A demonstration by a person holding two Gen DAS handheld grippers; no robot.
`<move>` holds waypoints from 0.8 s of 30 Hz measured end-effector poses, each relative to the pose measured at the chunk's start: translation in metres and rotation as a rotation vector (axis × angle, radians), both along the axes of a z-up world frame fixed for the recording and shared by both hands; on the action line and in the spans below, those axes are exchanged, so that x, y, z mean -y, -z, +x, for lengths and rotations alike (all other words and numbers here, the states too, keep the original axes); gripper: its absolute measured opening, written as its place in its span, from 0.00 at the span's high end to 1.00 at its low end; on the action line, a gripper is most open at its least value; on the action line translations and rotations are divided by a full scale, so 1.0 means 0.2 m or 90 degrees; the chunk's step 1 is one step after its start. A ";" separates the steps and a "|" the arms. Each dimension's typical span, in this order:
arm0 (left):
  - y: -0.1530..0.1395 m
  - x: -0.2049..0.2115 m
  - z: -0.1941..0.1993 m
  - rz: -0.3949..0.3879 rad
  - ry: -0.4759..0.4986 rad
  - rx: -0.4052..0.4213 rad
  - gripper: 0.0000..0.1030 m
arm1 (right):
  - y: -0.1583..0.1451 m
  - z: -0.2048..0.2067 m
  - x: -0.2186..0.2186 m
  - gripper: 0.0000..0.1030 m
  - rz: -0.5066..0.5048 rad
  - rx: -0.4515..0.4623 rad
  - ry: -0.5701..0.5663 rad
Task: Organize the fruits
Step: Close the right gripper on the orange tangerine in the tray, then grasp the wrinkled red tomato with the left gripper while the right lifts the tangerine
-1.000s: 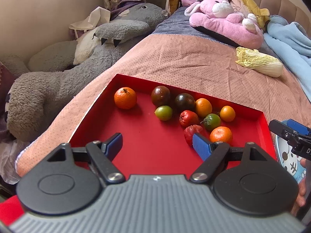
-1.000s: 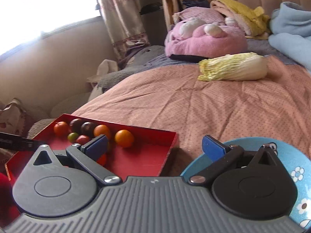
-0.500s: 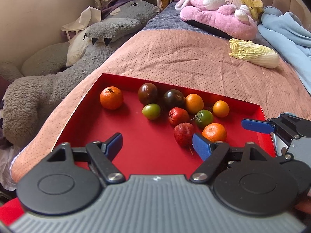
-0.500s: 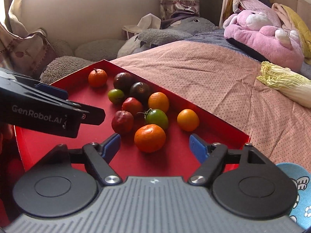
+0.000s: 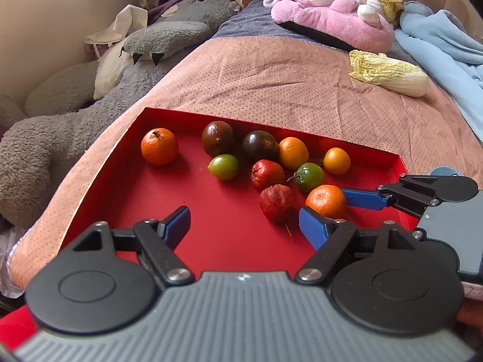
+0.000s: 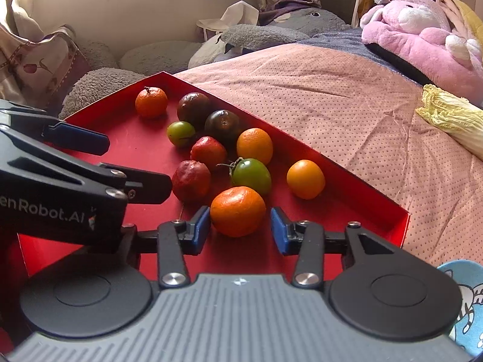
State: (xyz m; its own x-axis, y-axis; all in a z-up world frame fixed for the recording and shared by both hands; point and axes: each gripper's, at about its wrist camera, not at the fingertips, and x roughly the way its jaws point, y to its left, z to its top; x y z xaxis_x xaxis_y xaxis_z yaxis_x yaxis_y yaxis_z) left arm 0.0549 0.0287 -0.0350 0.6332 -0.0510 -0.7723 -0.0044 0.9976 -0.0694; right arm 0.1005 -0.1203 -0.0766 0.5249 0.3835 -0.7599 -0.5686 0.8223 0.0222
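Orange, dimpled mandarin (image 6: 238,211) at the near edge of the shallow red tray (image 6: 356,187) on the bed now sits between the right gripper's (image 6: 240,229) closing jaws, which swung in from the side. Left gripper (image 5: 244,221) hovers wide open, empty. First pick looks imminent.

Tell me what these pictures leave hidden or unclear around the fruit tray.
- Blue plate: right wrist view, mostly cut off by the edge and the right tool.
- Red tray near edge: both views, behind tool bodies.
- Tangerine: its underside; the closing jaws flank it, contact unclear.
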 end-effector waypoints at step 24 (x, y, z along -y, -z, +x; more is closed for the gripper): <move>0.08 0.13 0.06 0.033 0.057 -0.030 0.21 | -0.08 -0.19 0.24 0.57 0.019 -0.016 0.059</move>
